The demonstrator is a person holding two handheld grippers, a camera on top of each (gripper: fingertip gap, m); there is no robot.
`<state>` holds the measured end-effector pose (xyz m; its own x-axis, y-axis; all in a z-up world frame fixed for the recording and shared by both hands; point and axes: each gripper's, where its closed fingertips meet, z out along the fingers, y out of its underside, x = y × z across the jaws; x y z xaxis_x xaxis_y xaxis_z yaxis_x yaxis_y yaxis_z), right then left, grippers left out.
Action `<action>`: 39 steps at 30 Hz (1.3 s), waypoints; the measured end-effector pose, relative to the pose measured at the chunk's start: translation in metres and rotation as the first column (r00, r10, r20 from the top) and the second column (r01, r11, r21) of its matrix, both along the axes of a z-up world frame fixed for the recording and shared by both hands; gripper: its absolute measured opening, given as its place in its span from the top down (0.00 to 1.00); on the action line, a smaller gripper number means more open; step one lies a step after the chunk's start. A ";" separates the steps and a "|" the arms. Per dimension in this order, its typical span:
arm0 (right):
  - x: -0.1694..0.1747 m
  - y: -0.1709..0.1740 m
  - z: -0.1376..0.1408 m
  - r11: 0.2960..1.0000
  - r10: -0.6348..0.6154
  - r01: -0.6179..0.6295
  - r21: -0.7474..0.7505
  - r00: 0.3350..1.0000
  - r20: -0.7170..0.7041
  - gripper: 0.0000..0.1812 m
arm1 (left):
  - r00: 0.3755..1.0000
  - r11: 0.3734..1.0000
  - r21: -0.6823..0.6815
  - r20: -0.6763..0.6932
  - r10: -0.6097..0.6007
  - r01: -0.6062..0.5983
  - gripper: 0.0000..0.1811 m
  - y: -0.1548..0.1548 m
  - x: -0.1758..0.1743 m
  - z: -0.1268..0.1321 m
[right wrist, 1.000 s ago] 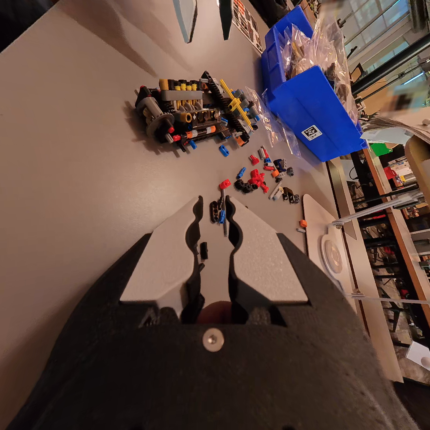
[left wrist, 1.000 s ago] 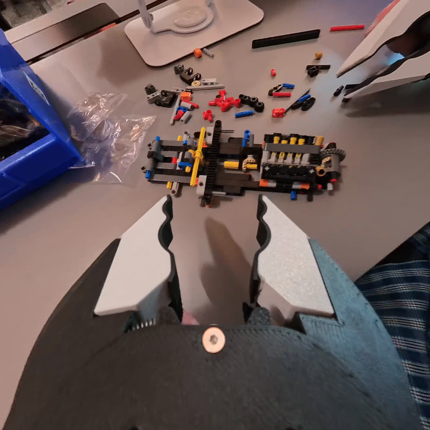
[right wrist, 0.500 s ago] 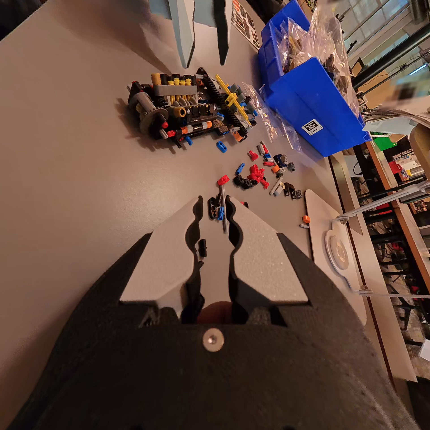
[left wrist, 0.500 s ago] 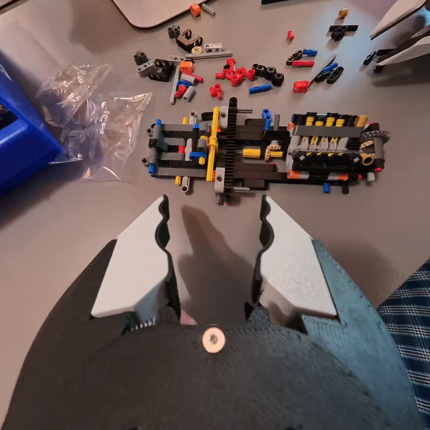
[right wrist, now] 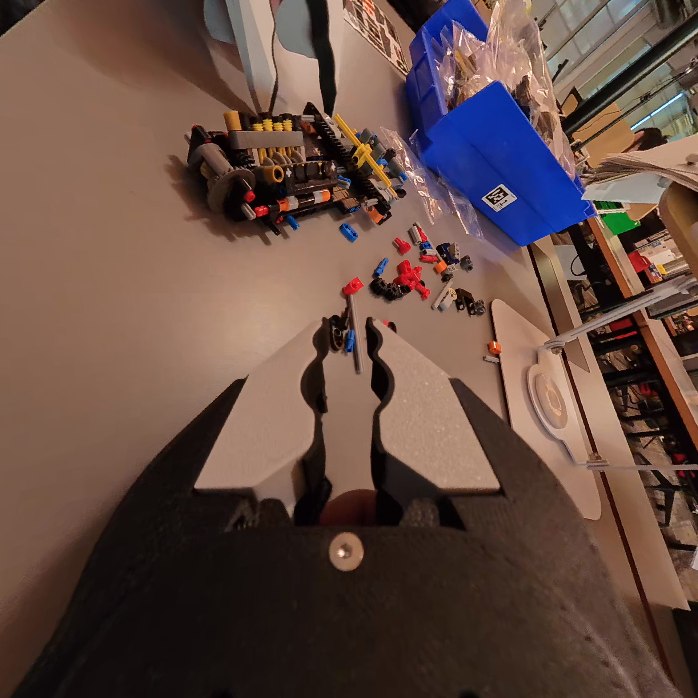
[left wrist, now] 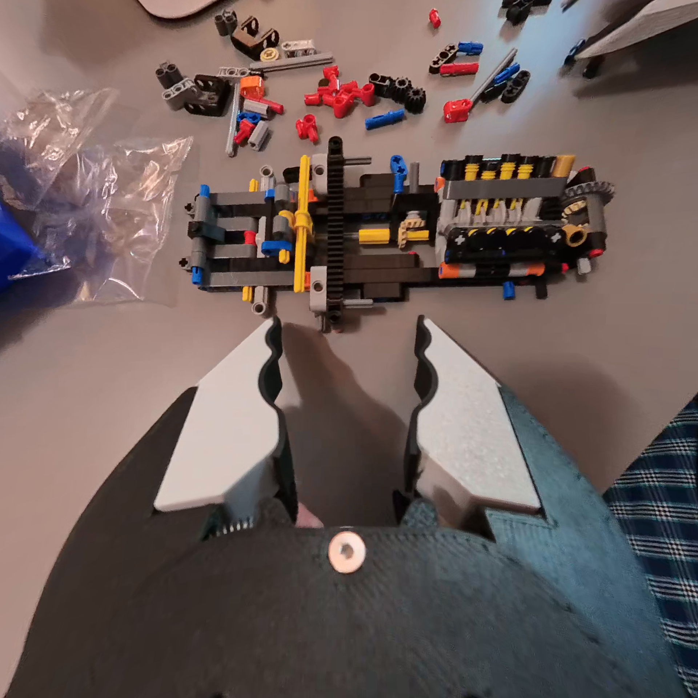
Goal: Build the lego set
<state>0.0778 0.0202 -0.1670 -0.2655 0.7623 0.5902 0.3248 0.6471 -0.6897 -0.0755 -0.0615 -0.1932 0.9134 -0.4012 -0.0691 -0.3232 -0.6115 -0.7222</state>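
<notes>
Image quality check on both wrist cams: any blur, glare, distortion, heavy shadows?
Left wrist view: the lego model is sharp, edges smear, wide-angle bending is plain, and the left gripper throws a soft shadow on the table. Right wrist view: warm cast, the left gripper's fingers are motion-blurred, bright windows upper right, no glare on the parts.

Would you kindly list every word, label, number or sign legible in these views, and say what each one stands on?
White sticker on the blue bin: a black square code with a small character beside it; I do not copy writing out.
Printed sheet lying beyond the bin: too small and blurred to read.
Boxes on the far shelves: print too small to read.
Lego model and loose pieces: no writing visible.
</notes>
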 end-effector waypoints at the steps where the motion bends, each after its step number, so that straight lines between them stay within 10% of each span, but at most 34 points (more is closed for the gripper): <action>1: -0.001 0.001 0.001 1.000 -0.005 0.005 -0.003 1.000 -0.007 0.91 | 1.000 1.000 0.000 -0.001 -0.001 0.001 0.62 0.000 0.001 0.000; 39: -0.005 0.066 0.008 0.952 -0.287 0.298 0.072 0.949 -0.129 0.91 | 0.991 0.999 0.009 0.124 -0.053 0.052 0.62 0.027 -0.013 0.009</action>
